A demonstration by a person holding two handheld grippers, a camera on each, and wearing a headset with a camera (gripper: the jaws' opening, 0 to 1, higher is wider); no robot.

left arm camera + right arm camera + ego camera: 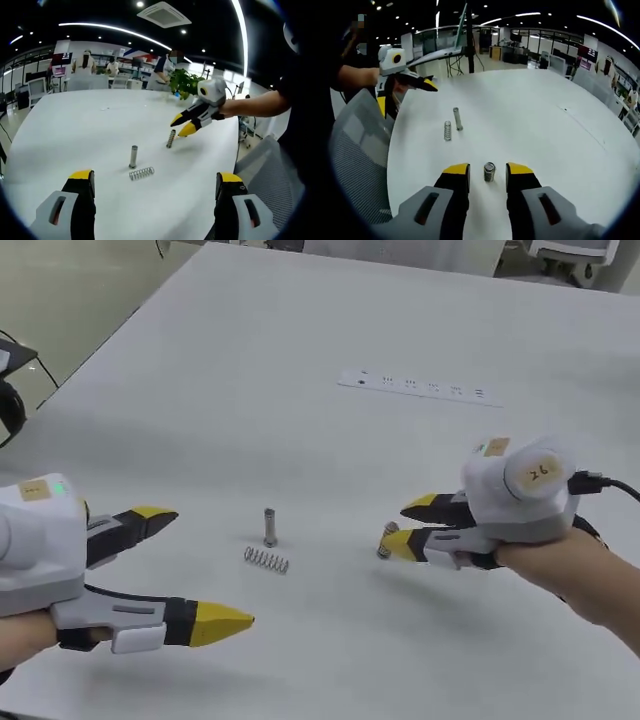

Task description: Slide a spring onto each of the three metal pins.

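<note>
Right gripper (488, 169), half-open and empty, straddles my spring-sleeved metal pin (489, 172); next, I reckon: loose coiled wire spring (266, 560) onto bare upright steel pin (270, 525).

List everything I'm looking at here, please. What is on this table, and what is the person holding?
table: one, white, under everything
bare pin: one, silver metal, upright near the table's middle
loose spring: one, silver, lying flat just beside the bare pin
pin wearing a spring: one, silver, upright between the right gripper's tips
power strip: one, white, far side of the table
mesh chair: one, grey, at the table's edge
left gripper: one, grey and black with yellow tips, jaws wide open, short of the bare pin
right gripper: one, same colours, jaws open
hand: one, holding the right gripper
</note>
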